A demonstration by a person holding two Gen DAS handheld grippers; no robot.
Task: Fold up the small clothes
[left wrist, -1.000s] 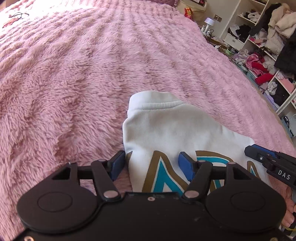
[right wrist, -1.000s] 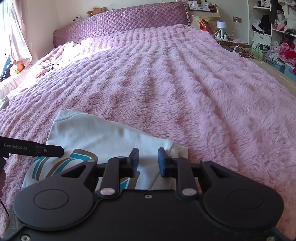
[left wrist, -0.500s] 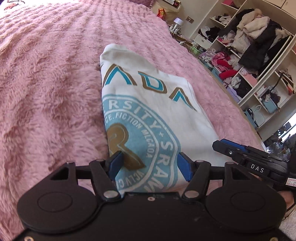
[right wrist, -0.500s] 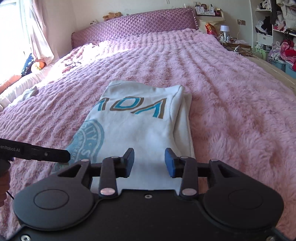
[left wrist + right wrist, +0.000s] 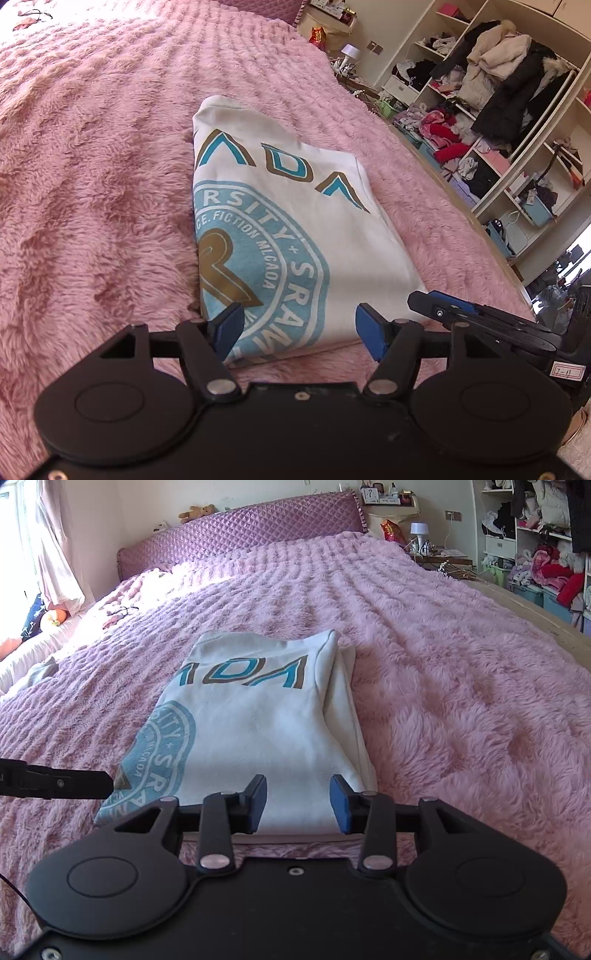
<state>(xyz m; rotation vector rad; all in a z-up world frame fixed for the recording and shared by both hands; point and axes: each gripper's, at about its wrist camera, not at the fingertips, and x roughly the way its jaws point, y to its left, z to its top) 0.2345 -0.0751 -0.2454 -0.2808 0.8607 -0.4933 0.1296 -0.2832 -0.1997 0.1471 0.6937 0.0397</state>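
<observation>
Sweatshirt (image 5: 295,206), white with a teal round print and large teal-and-brown letters, lies folded into a long rectangle on the fluffy pink bedspread (image 5: 92,155), its near edge just in front of both grippers. The left gripper (image 5: 299,328) hovers over the near corner with its blue fingers (image 5: 229,325) spread apart and nothing pinched between them. The right gripper (image 5: 297,803) has just been opening, fingers (image 5: 256,801) parted above the near hem with the cloth lying loose below them
</observation>
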